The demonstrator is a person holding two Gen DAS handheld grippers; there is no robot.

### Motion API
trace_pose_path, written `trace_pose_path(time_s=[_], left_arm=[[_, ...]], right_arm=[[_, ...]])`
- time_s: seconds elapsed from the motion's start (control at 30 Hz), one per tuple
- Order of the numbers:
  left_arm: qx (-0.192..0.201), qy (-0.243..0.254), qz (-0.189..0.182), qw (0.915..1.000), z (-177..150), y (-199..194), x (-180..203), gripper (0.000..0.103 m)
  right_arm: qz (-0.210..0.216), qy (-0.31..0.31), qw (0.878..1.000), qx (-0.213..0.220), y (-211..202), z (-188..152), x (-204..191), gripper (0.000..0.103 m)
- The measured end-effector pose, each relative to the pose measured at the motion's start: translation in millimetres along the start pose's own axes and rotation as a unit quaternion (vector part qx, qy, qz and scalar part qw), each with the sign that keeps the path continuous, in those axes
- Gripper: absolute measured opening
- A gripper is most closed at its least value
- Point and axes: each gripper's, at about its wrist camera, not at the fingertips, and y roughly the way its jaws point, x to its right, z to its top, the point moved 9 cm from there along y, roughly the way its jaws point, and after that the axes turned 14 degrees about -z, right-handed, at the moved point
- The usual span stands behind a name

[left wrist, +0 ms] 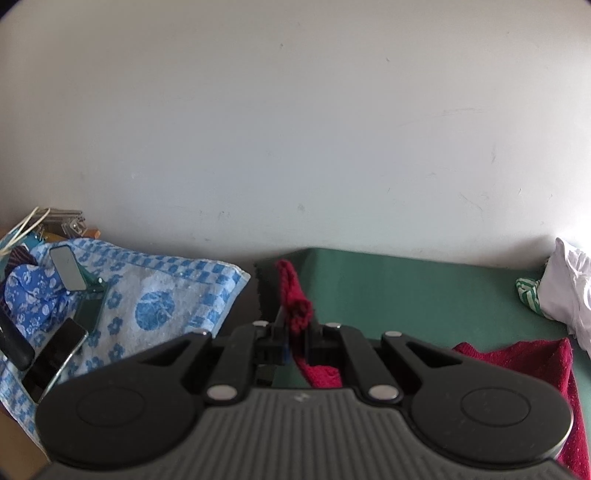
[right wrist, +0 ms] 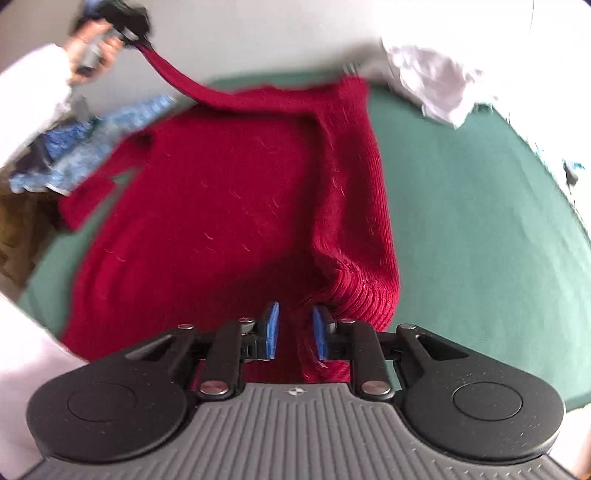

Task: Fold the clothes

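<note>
A dark red knitted sweater (right wrist: 221,206) lies spread on a green-covered table (right wrist: 461,221). My left gripper (left wrist: 297,325) is shut on a strip of the red sweater (left wrist: 295,295), a sleeve end, and holds it lifted above the table; it also shows in the right wrist view (right wrist: 125,22) at the top left, with the sleeve stretched from it. My right gripper (right wrist: 295,328) has its blue pads (right wrist: 272,328) closed on the ribbed hem of the sweater (right wrist: 354,291) at the near edge.
A blue and white checked towel (left wrist: 155,295) with dark objects on it lies at the left. A white garment (left wrist: 569,291) and a green striped cloth (left wrist: 526,291) lie at the table's far right. A white wall stands behind the table.
</note>
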Motion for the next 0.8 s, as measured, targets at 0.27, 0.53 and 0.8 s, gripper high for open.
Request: trace_pose_path(time_s=[0.27, 0.53, 0.8], left_arm=[[0.025, 0.058, -0.06, 0.9962, -3.5, -29.4, 48.8, 0.001], [0.029, 0.114, -0.063, 0.991, -21.5, -46.9, 90.5, 0.002], [0.009, 0.129, -0.058, 0.9899, -40.4, -40.3, 107.3, 0.003]], right_arm=[[0.131, 0.068, 0.989, 0.023, -27.8, 36.2, 15.6, 0.041], [0.061, -0.034, 0.997, -0.017, 11.2, 22.8, 4.1, 0.045], [-0.012, -0.119, 0.993, 0.007, 20.4, 1.0, 3.4, 0.022]])
